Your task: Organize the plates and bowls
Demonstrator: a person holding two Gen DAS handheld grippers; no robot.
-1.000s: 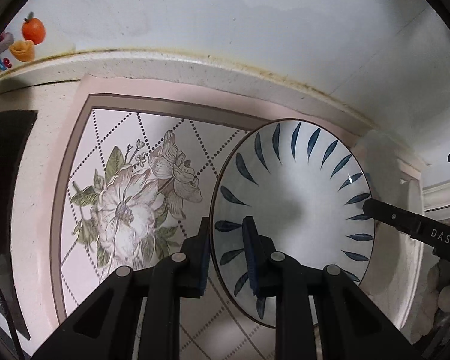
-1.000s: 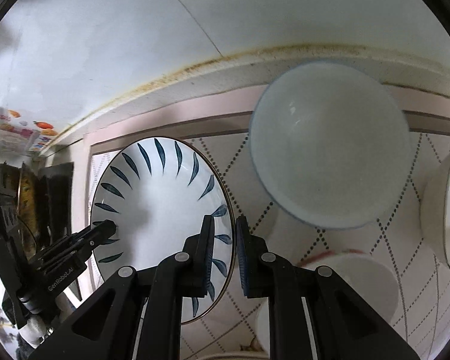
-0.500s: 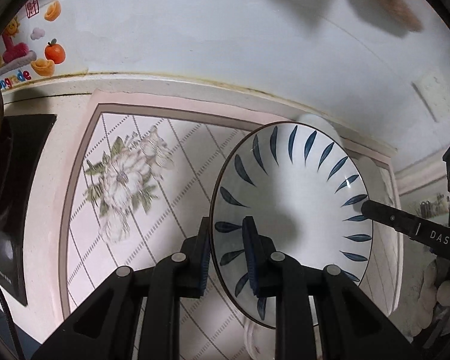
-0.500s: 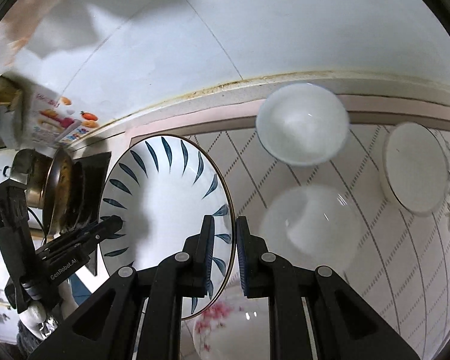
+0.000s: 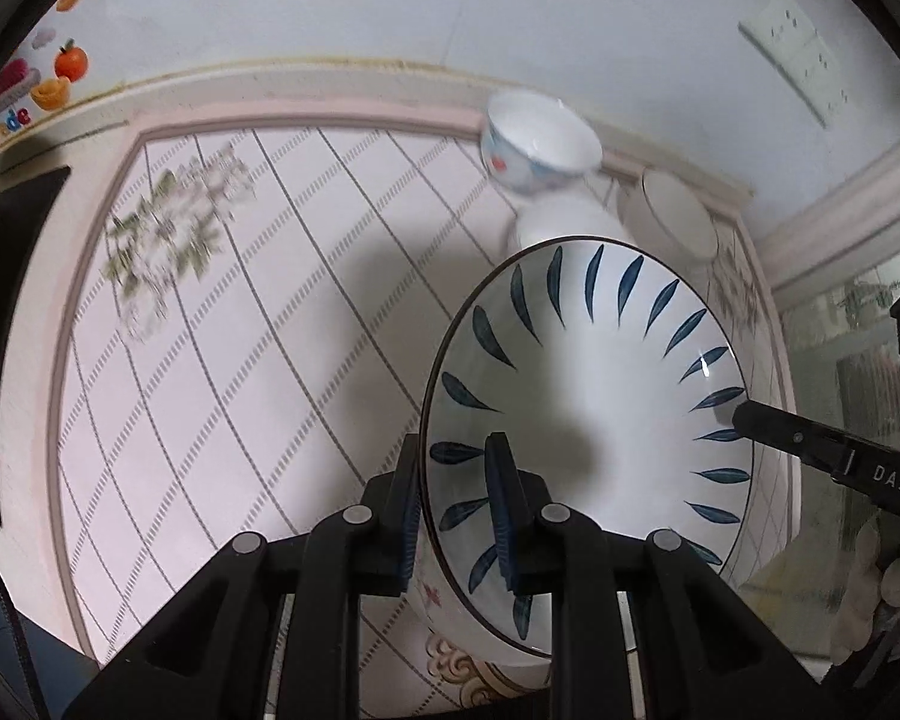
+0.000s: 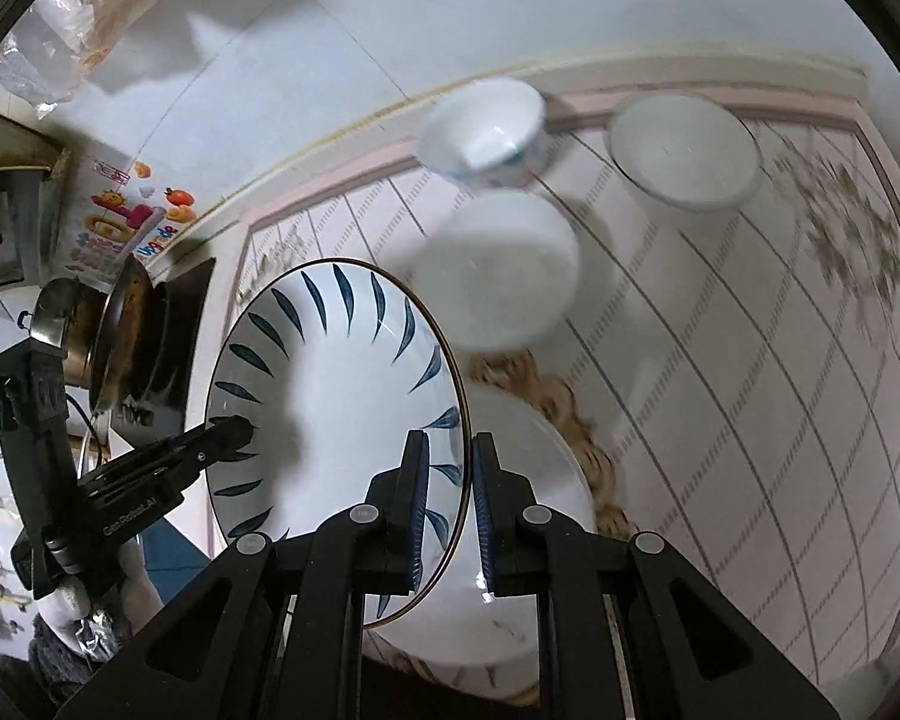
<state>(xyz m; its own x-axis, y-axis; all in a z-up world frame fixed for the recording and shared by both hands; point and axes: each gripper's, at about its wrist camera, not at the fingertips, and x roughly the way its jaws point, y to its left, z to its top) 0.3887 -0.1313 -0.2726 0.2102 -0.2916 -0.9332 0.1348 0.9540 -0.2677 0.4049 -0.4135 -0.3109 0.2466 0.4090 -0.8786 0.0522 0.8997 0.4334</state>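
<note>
Pinching the leaf-pattern plate [image 5: 594, 396] by opposite rims, my left fingers [image 5: 411, 510] and right fingers [image 6: 417, 504] closed; stiff, glazed-slick, breakable.

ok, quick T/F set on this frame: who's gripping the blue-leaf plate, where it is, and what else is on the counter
1. Both grippers clamp the blue-leaf plate. True: the left gripper and the right gripper each pinch its rim, on opposite sides.
2. The plate lies flat on the counter. False: it is held up above the patterned mat.
3. A small bowl with blue and red markings stands near the back wall. True.
4. The plate is plain white. False: dark blue leaf strokes ring its inside.
5. The right gripper is empty. False: its fingers close on the plate's rim.
</note>
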